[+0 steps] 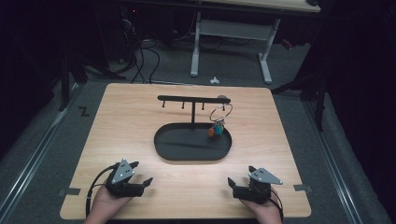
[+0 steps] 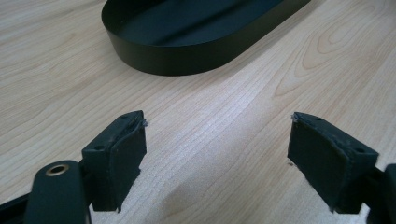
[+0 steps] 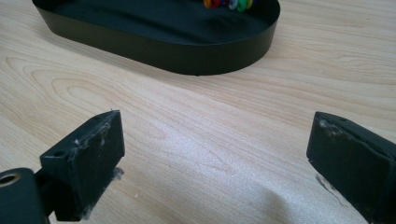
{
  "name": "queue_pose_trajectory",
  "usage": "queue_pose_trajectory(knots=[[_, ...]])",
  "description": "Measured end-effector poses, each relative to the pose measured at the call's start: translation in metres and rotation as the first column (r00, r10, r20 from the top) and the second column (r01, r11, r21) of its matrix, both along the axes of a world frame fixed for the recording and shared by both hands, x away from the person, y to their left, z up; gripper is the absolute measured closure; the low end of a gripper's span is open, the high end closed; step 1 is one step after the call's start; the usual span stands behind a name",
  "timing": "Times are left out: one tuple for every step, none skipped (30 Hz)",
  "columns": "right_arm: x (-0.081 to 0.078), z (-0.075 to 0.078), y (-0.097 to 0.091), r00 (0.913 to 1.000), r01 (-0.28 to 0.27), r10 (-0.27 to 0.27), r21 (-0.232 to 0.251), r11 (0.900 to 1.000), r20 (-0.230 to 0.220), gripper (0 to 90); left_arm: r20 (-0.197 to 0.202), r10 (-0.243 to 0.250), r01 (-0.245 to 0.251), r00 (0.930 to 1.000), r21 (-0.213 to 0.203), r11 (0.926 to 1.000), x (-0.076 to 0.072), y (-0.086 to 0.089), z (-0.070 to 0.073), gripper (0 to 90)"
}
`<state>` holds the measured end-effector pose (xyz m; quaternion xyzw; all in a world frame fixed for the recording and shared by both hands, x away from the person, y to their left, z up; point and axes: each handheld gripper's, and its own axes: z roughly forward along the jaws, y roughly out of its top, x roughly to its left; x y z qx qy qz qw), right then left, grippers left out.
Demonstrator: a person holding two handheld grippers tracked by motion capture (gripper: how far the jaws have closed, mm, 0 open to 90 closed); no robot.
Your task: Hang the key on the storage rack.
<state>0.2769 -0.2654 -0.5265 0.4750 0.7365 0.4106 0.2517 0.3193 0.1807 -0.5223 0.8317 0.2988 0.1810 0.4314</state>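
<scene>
Both claws, left and right, rest spread apart and empty at the table's near edge. A keyring hangs on the rack above the tray. Nothing looks started; likely next, the right reaches for it.

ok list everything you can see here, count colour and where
table: 1, light wood, centre of the high view
tray: 1, black oval, middle of the table
rack: 1, black T-shaped bar with small hooks, rising from the tray's far side
key ring: 1, silver, hanging at the rack's right end
tags: a small bunch, orange, blue and other colours, count unclear, hanging from the ring over the tray's right end
desk: 1, white legs, on the floor beyond the table
cables: several, black, on the floor at far left
left gripper: 1, black, open, near left edge, held in a hand
right gripper: 1, black, open, near right edge, held in a hand
</scene>
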Motion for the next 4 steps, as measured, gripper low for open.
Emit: queue_pose_trajectory(knots=[[0.0003,0.0000,0.0002,1.0000,0.001,-0.001,-0.001,1.0000,0.003,4.6,-0.001,0.000,0.000,1.0000,0.003,1.0000,0.0004,0.0004,-0.0004,19.9],[0.0004,0.0003,-0.0001,0.9999,0.003,-0.003,0.001,1.0000,0.013,4.6,-0.003,0.001,-0.001,1.0000,0.002,1.0000,0.0010,0.0008,-0.0006,19.9],[0.0008,0.0008,-0.0008,0.9998,0.004,-0.004,0.003,1.0000,0.018,4.6,-0.001,0.002,-0.002,1.0000,-0.004,1.0000,0.0013,0.0011,-0.0005,19.9],[0.0006,0.0009,-0.0010,0.9998,0.008,-0.008,0.002,1.0000,0.020,4.6,-0.001,0.002,-0.002,1.0000,-0.009,1.0000,0.0015,0.0014,-0.0001,19.9]])
